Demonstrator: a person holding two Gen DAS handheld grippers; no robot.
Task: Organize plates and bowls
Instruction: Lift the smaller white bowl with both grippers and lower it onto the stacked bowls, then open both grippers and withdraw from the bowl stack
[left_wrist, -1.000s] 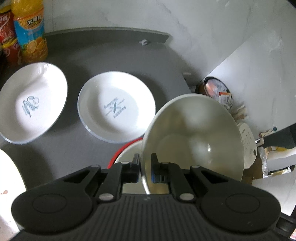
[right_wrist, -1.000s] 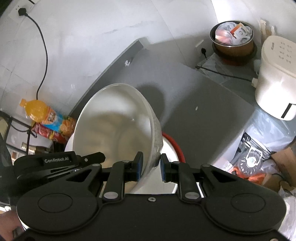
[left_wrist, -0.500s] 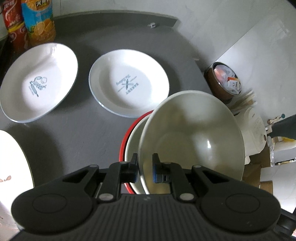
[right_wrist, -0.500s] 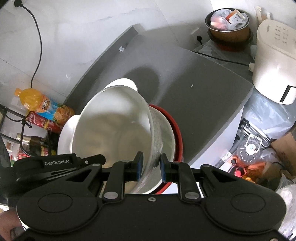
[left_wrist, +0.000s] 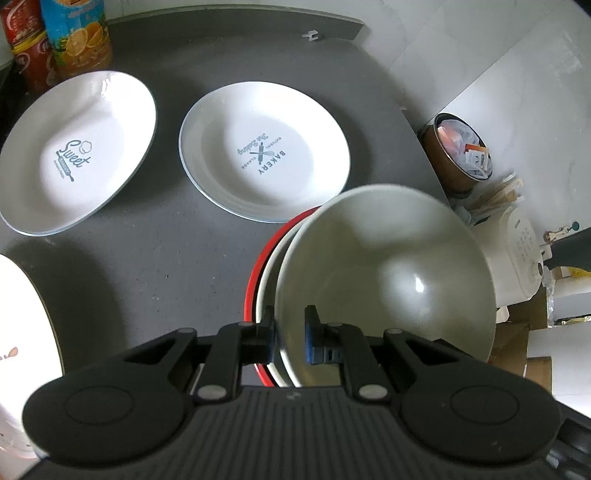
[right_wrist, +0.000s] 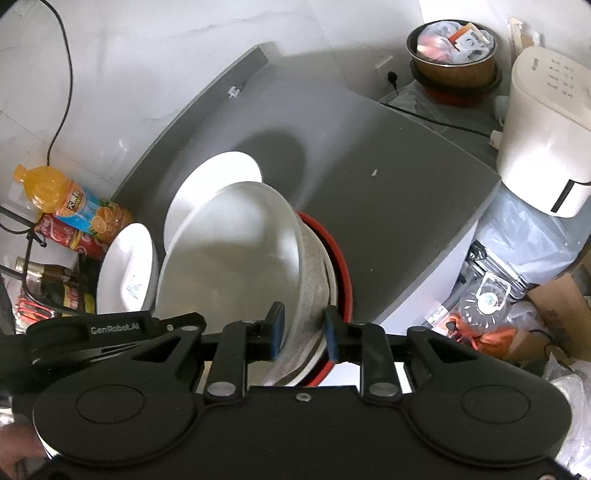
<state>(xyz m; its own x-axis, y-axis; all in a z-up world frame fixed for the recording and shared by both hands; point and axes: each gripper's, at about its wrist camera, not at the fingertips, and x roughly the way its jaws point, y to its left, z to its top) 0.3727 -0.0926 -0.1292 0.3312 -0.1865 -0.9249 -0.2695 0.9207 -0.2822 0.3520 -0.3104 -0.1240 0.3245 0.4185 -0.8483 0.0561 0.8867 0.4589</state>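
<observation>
Marble-look wall tiles back the dark grey matte surface (left_wrist: 155, 266), which carries two white printed plates (left_wrist: 264, 151) toward its far edge and a bowl stack at its near right corner. We hold the large cream glazed bowl (left_wrist: 388, 280) by its rim with both tools. Our left hand-held gripper (left_wrist: 290, 338) has one pad inside and one outside the rim, and they look closed on it. Our right hand-held gripper (right_wrist: 301, 332) straddles the opposite, speckled side of the rim (right_wrist: 312, 280), but a gap shows beside its outer pad, so we cannot tell whether it still clamps.

The cream bowl sits tilted inside a white bowl (left_wrist: 269, 280), which nests in a red-rimmed bowl (left_wrist: 255, 273). We judge the step in hand to be seating it in that stack. To do it well, we should level the rim, lower until it rests evenly, then part both pairs of pads together and lift straight up, so neither side drags the bowl sideways. The stack stands close to the surface's near right corner, so a sideways tug could push it off.

Hidden from us: the foot of the cream bowl and whether it already rests on the white bowl. A third white plate (left_wrist: 22, 332) is cut off at the left edge of the left wrist view.
</observation>
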